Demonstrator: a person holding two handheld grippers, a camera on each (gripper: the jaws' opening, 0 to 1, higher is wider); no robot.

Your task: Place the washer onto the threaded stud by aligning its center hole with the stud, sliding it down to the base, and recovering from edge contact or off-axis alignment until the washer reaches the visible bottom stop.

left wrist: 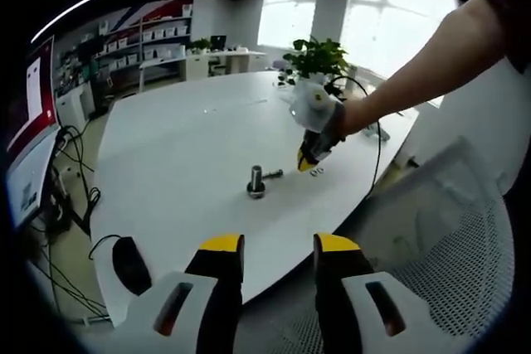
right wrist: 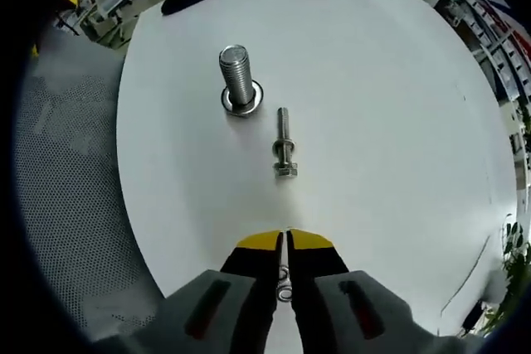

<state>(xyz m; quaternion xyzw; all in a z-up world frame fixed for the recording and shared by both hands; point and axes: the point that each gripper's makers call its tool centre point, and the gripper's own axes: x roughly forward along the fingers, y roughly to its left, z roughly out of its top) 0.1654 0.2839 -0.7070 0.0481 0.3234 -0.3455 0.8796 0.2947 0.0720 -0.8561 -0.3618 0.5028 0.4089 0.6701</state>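
Your right gripper (right wrist: 286, 242) hangs low over the white table (right wrist: 398, 122), its yellow-tipped jaws drawn nearly together. Small metal rings (right wrist: 284, 283) lie on the table in the slit just behind the tips; these look like the washers, though whether the jaws pinch 1 or merely straddle them cannot be told.

Straight ahead of those tips, well apart from them, the large threaded stud (right wrist: 236, 72) stands upright on its wide base. A washer-like ring already circles its foot, but it may be part of the base. A smaller bolt (right wrist: 283, 143) lies flat between the gripper and the stud, just right of the direct line.

Your left gripper (left wrist: 276, 246) waits at the near table edge, jaws apart and holding nothing, with the stud (left wrist: 256, 180) far ahead and your right gripper (left wrist: 309, 159) beyond it to the right.

By this evidence, the task sits at the pickup stage: lifting, centering the hole over the stud and sliding down all remain.
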